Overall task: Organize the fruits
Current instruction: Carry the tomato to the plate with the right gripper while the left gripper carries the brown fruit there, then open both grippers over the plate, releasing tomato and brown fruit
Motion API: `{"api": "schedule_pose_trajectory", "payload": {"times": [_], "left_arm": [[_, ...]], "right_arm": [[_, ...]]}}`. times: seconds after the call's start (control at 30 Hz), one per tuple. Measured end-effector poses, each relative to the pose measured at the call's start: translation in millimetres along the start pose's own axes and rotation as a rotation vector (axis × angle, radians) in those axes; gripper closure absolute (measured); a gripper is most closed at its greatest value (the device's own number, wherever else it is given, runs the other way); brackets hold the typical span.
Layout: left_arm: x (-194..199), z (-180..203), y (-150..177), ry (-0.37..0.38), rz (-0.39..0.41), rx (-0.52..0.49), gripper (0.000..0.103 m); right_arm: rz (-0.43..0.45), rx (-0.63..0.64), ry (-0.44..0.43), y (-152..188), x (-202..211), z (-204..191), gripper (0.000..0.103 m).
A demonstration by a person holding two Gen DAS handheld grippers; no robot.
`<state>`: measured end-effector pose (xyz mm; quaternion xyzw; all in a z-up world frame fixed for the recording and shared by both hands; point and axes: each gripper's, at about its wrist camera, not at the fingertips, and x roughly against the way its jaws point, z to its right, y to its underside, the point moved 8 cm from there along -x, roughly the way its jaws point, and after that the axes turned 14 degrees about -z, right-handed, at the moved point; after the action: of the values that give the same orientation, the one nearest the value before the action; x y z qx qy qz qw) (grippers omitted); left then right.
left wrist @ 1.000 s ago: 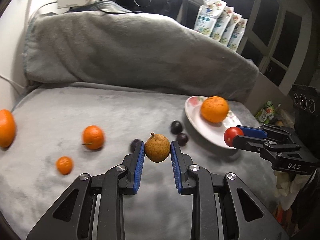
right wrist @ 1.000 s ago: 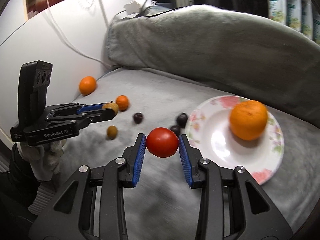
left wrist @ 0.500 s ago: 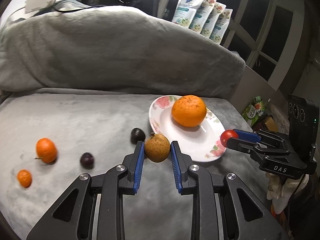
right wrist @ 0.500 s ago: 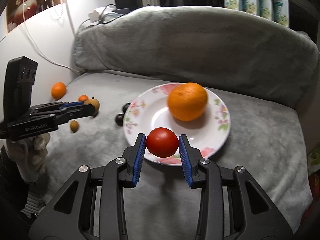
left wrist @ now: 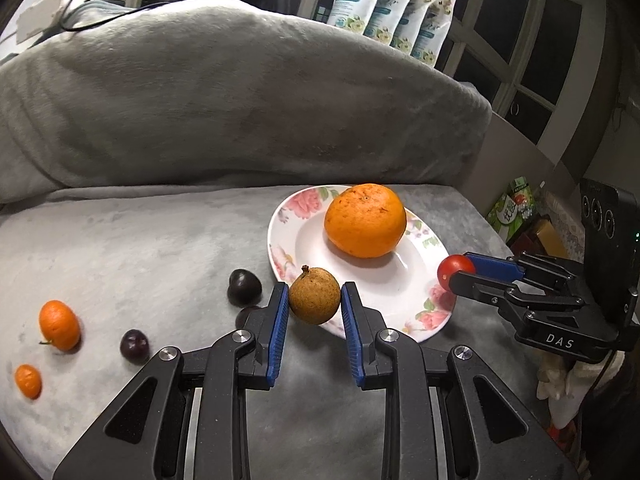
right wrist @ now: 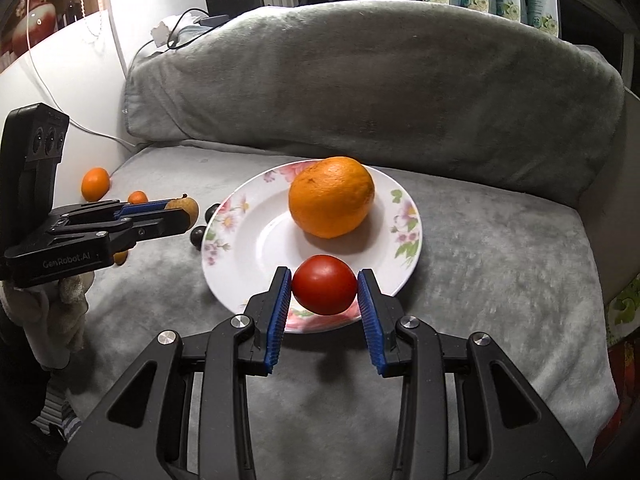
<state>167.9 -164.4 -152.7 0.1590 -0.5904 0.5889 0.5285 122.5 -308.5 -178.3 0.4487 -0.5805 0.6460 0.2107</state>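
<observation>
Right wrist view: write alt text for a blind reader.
The right gripper holds a tomato over the near rim of a plate bearing an orange. At left, the left gripper holds a brown fruit.

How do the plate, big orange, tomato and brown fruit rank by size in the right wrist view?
1. Plate
2. Big orange
3. Tomato, though nearness to the camera inflates it
4. Brown fruit, farther off, so unsure

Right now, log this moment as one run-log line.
left gripper: shut on brown fruit | right gripper: shut on tomato | plate: one orange
</observation>
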Motion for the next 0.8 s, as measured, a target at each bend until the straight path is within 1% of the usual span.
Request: {"api": "schedule_pose_trajectory", "payload": {"times": [0.63, 0.67, 0.7, 0.73, 0.8], "left_arm": [[-10.3, 7.3, -7.5, -0.008, -0.013, -0.032, 0.077], [-9.7, 7.0, -7.9, -0.007, -0.01, -0.031, 0.073], [-8.9, 6.7, -8.1, -0.006, -0.007, -0.029, 0.063], [-7.6, 6.3, -8.6, -0.007, -0.002, -0.028, 0.058], [-6.2, 6.5, -9.6, -0.009, 0.002, -0.029, 0.053]], "right_arm": [[0.002, 0.0, 0.015, -3.7, -7.2, 6.1, 0.066], [0.005, -0.001, 0.016, -4.0, -6.8, 6.4, 0.063], [0.01, -0.002, 0.02, -4.5, -5.8, 6.9, 0.052], [0.021, -0.003, 0.026, -5.1, -4.0, 7.4, 0.043], [0.036, -0.004, 0.035, -6.6, -0.5, 8.3, 0.041]]}}
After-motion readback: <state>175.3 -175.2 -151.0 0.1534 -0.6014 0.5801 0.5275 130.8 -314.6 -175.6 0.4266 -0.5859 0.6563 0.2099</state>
